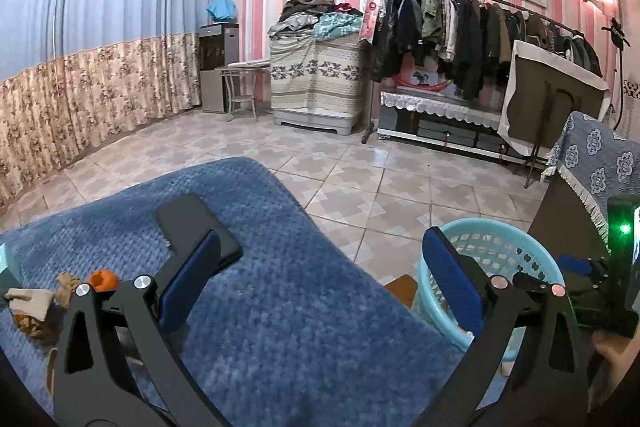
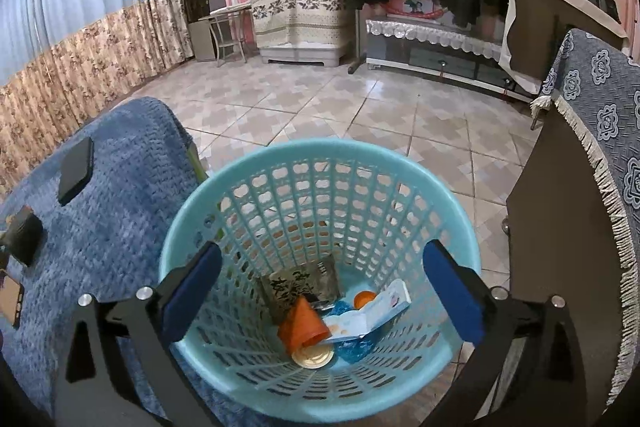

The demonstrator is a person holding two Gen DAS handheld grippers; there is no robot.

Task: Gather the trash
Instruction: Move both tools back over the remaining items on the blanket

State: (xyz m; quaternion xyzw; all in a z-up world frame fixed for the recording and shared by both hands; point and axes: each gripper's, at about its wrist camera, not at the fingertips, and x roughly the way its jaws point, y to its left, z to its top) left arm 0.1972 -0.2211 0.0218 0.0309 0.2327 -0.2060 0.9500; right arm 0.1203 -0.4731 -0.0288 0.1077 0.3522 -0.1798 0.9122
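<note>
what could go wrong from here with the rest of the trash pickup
The black phone lies on the blue blanket close to the remaining scraps, so the left gripper might catch it by mistake. The light blue basket stands tight against the blanket's edge; a bump from the open right gripper may tip it.

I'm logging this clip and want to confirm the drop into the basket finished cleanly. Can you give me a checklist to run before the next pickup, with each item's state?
1. Right tool empty, jaws wide apart: ok.
2. Right tool over the blue basket opening: ok.
3. Dropped trash inside the basket, orange cup and small carton at the bottom: ok.
4. Left tool open and empty above the blue blanket: ok.
5. Trash left to collect, scraps and an orange piece at the blanket's left edge: not ok, still there.
6. Black phone on the blanket is not trash: cannot tell.
</note>
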